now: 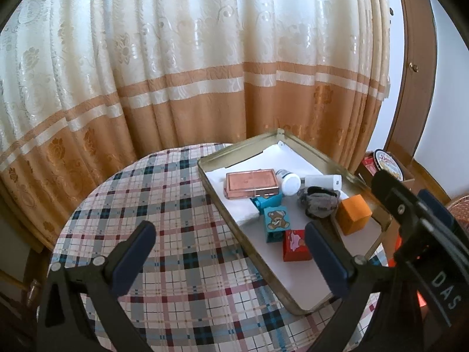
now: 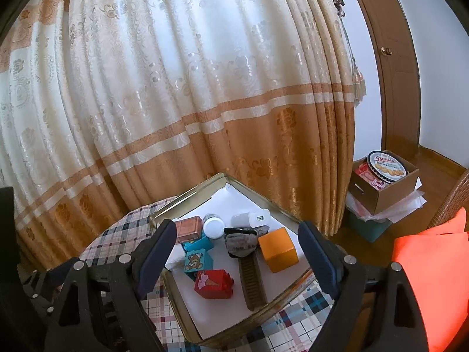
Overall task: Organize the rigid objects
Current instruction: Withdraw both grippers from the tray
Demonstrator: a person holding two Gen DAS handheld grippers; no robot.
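Note:
A gold metal tray lined with white paper sits on a round plaid table. In it lie a red block, a blue bear block, an orange cube, a copper-pink case, a white-capped jar, a white charger, a grey clip and a brown comb. My left gripper is open and empty above the table beside the tray. My right gripper is open and empty above the tray.
A cream and orange curtain hangs close behind the table. A cardboard box with a Danisa cookie tin stands on the floor at right by a wooden door frame. An orange cloth lies at the right edge.

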